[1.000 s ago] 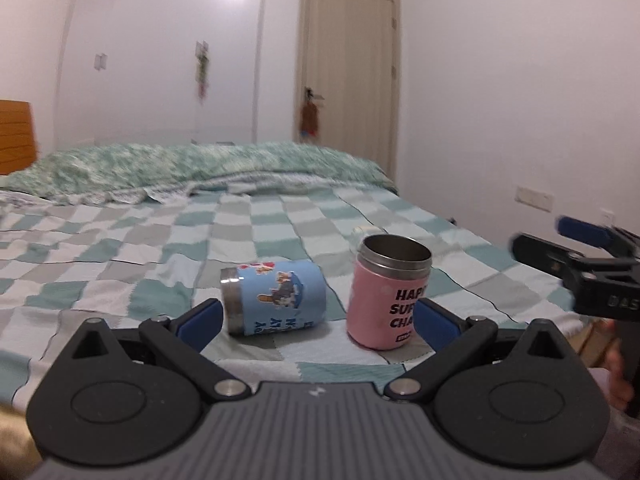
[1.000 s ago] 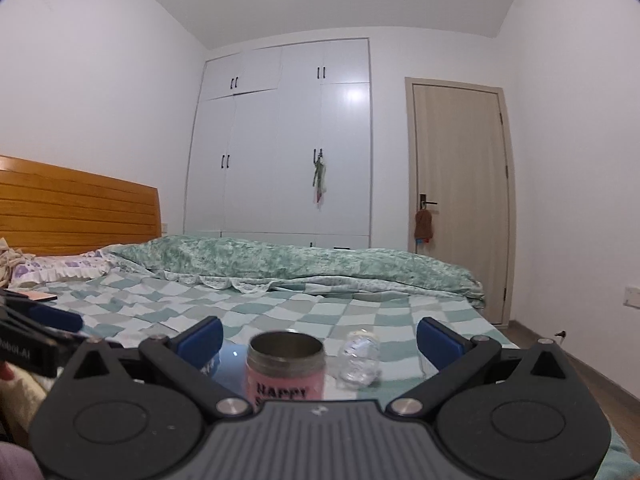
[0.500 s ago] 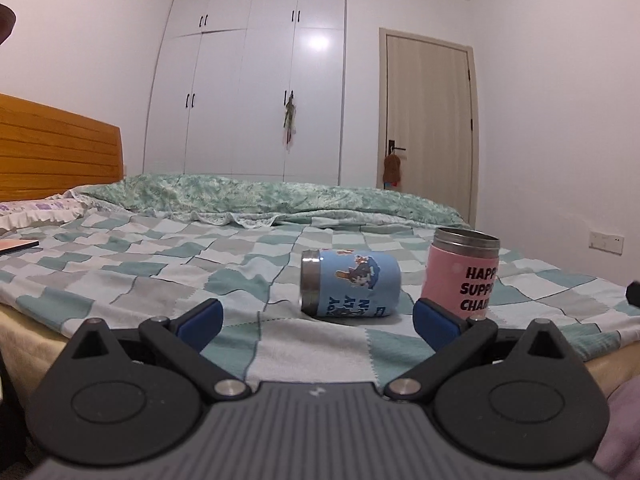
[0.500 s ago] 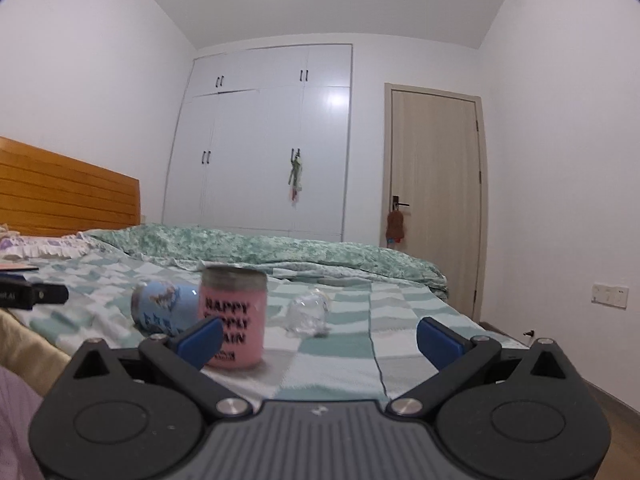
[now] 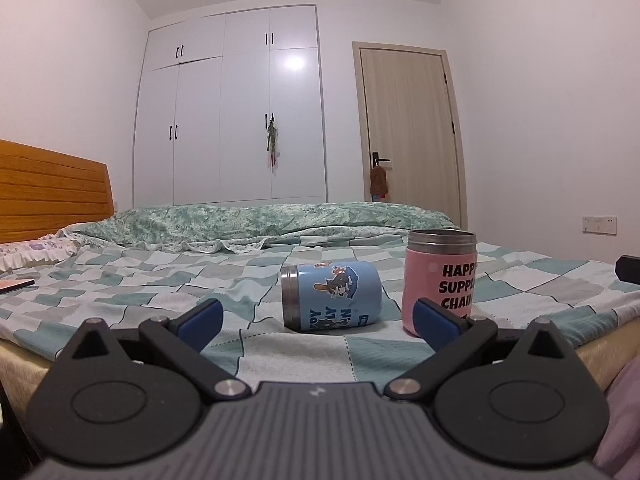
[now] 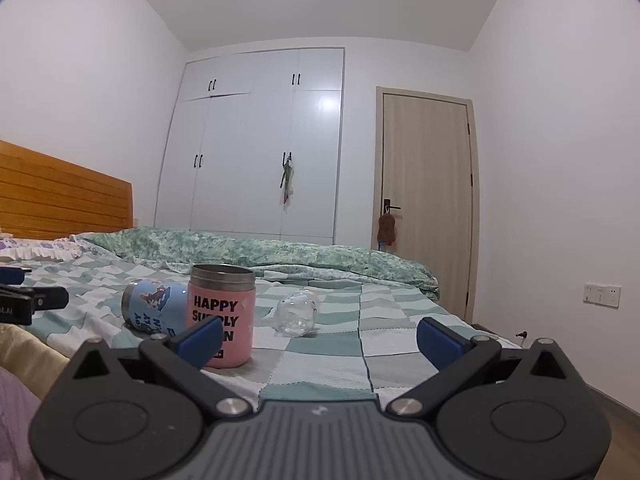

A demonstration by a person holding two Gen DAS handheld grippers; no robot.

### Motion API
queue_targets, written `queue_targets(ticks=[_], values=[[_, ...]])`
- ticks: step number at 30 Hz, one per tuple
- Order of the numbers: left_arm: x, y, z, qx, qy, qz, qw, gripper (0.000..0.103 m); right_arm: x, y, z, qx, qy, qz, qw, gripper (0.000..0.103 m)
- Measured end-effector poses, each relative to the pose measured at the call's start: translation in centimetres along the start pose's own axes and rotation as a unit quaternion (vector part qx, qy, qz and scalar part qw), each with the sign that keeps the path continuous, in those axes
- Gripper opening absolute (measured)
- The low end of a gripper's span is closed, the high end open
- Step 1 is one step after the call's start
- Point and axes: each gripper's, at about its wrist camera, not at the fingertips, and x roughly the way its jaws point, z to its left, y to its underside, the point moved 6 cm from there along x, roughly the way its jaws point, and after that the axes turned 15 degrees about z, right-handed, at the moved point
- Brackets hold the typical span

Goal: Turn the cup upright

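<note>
A blue cartoon cup (image 5: 332, 298) lies on its side on the checkered bedspread (image 5: 140, 280), its steel rim pointing left. It also shows in the right wrist view (image 6: 154, 308). A pink cup (image 5: 440, 280) stands upright just right of it, seen too in the right wrist view (image 6: 221, 320). A clear glass cup (image 6: 298, 313) lies on its side further right. My left gripper (image 5: 318, 322) is open and empty, low in front of the blue cup. My right gripper (image 6: 320, 340) is open and empty, near the bed's edge, right of the pink cup.
A rumpled green quilt (image 5: 260, 220) lies across the far side of the bed. A wooden headboard (image 5: 48, 192) is at the left. A white wardrobe (image 5: 240, 120) and a door (image 5: 408, 132) stand behind. The left gripper's tip (image 6: 32, 304) shows at the left edge.
Both grippers have dropped from above the cups to bed level and drawn back a little. The right gripper has shifted right, so the pink cup sits left of its fingers. The cups have not moved.
</note>
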Motion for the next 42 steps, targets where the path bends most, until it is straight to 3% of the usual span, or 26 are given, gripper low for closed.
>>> queue_targets(ticks=[42], values=[[-0.3, 0.04, 0.24, 0.003, 0.002, -0.012, 0.9999, 0.103, -0.08, 0.1, 0.28, -0.004, -0.002, 0.0, 1.0, 0.103]])
